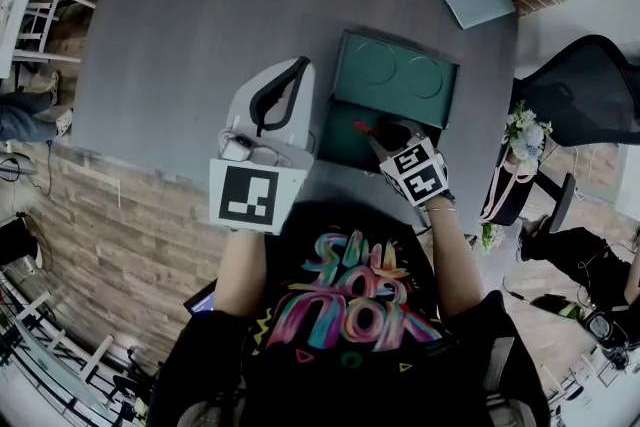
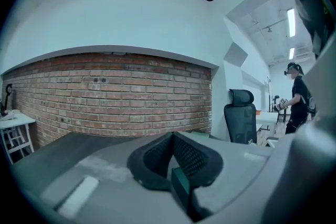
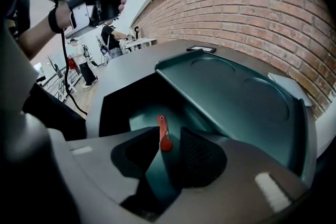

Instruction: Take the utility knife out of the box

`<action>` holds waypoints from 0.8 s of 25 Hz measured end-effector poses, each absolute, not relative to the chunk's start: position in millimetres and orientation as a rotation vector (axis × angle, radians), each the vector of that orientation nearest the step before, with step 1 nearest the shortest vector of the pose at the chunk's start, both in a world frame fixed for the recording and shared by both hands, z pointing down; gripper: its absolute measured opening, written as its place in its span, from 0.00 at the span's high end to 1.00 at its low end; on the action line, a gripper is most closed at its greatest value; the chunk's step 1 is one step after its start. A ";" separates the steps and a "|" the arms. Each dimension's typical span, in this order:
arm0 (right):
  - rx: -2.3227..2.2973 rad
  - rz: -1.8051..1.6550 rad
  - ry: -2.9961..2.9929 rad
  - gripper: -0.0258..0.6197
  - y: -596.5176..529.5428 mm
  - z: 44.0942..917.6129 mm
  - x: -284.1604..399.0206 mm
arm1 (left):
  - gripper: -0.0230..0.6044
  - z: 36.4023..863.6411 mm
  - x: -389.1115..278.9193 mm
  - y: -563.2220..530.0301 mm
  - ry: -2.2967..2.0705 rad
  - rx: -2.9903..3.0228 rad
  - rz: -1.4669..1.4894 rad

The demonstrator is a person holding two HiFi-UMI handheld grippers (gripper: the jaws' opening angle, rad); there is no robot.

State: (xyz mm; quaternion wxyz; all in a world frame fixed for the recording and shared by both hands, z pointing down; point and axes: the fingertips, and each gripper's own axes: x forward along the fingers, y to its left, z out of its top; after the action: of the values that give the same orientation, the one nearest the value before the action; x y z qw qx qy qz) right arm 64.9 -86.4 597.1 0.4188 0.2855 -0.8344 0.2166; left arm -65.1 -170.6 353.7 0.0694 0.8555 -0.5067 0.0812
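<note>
A person stands at a dark grey table (image 1: 180, 35), seen from above, with a gripper in each hand. An open dark green box (image 1: 338, 143) sits between 1 and 2 o'clock from the picture's centre, its lid (image 1: 395, 75) folded back toward 12 o'clock.

The red utility knife (image 3: 164, 134) lies on the floor of the box, not lifted. The right gripper (image 3: 169, 139) points steeply down into the box. Its jaws stand apart with the knife in the gap between them, and neither pad appears to press on it.

The left gripper (image 2: 172, 136) hangs above bare table at about 10 o'clock from the box, jaws together at the tips and holding nothing.

Judging by this, the lid is already open and the reach into the box is made. The grip itself is not yet made. Left to do: clamp onto the knife, lift it over the box wall, and bring it out.
</note>
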 end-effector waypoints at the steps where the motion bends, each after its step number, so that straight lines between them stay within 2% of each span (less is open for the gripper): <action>1: 0.711 0.536 -2.085 0.79 -85.9 598.0 65.0 | 0.96 354.1 -65.3 -170.4 -1.525 2.574 0.246; 20: 0.675 0.471 -1.987 0.81 -83.1 609.4 65.8 | 0.96 356.5 -68.7 -171.6 -1.525 2.564 0.231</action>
State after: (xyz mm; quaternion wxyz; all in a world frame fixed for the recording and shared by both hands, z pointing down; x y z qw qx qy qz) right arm 65.8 -83.1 609.4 0.4755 0.2762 -0.8127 0.1927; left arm -68.7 -171.6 356.5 0.0748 0.8545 -0.5083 0.0769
